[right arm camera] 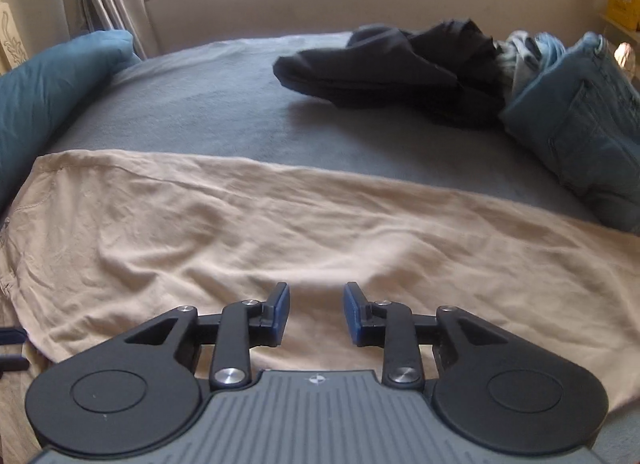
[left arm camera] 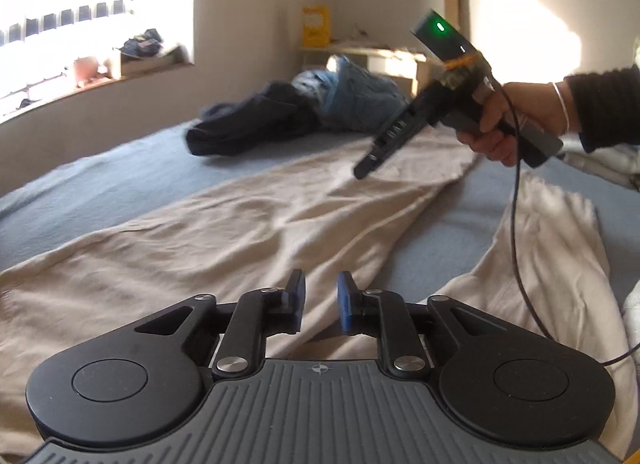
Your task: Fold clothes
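A grey-blue bed cover spreads below a sunlit windowsill. A teal pillow lies at its edge, a yellow box on a corner shelf.

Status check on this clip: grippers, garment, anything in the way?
Left gripper open, empty. Right gripper open, empty, above the cloth. Beige trousers spread flat on the bed, unfolded. Dark garment and jeans lie beyond, clear.

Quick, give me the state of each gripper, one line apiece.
Left gripper: open, nothing between its pads, above the beige trousers.
Right gripper: open, holding nothing, above the same trousers.
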The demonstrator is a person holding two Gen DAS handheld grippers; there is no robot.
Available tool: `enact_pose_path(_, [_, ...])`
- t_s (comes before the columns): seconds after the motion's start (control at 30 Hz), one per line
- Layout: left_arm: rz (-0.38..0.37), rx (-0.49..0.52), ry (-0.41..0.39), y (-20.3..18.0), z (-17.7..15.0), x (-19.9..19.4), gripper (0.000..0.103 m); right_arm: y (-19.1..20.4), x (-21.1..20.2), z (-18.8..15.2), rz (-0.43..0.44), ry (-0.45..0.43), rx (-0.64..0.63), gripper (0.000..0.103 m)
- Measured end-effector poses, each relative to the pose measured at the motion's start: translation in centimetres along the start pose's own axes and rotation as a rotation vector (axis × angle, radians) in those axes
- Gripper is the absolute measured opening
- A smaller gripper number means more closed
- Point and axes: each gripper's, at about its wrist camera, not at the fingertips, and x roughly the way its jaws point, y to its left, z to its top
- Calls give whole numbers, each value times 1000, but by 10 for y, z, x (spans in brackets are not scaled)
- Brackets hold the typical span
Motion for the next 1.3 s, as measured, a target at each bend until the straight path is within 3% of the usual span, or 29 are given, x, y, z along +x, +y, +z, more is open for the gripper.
enact_pose_path(0.17, [4, -6, 129, -15, 6, 61, 18, 6, 18, 8, 23, -3, 3, 42])
enact_pose_path(0.3, [0, -43, 148, -14, 0, 65, 18, 15, 40, 9, 37, 46, -51, 45])
enact_pose_path(0.37, [-3, -41, 148, -14, -3, 63, 18, 24, 47, 3, 19, 61, -120, 36])
enact_pose_path(0.43, [-1, -25, 145, -15, -5, 62, 18, 34, 49, -2, -10, 59, -179, 0])
enact_pose_path(0.67, [-11, -17, 138, -14, -6, 61, 18, 31, 43, 7, -87, -23, -175, 0])
enact_pose_path(0.87, [-12, 5, 136, -17, -6, 59, 18, 31, 63, 11, -124, -13, -189, 0])
enact_pose_path(1.07, [4, 31, 132, -22, -6, 59, 18, 20, 68, 13, -104, -26, -80, 0])
enact_pose_path(1.17, [13, 41, 125, -24, -6, 58, 18, -7, 53, 20, 5, -14, 92, 1])
enact_pose_path(1.23, [11, 42, 121, -24, -4, 55, 18, -32, 35, 23, 80, -24, 219, 14])
enact_pose_path(1.3, [7, 41, 114, -23, -1, 52, 18, -58, 5, 20, 95, -81, 313, 24])
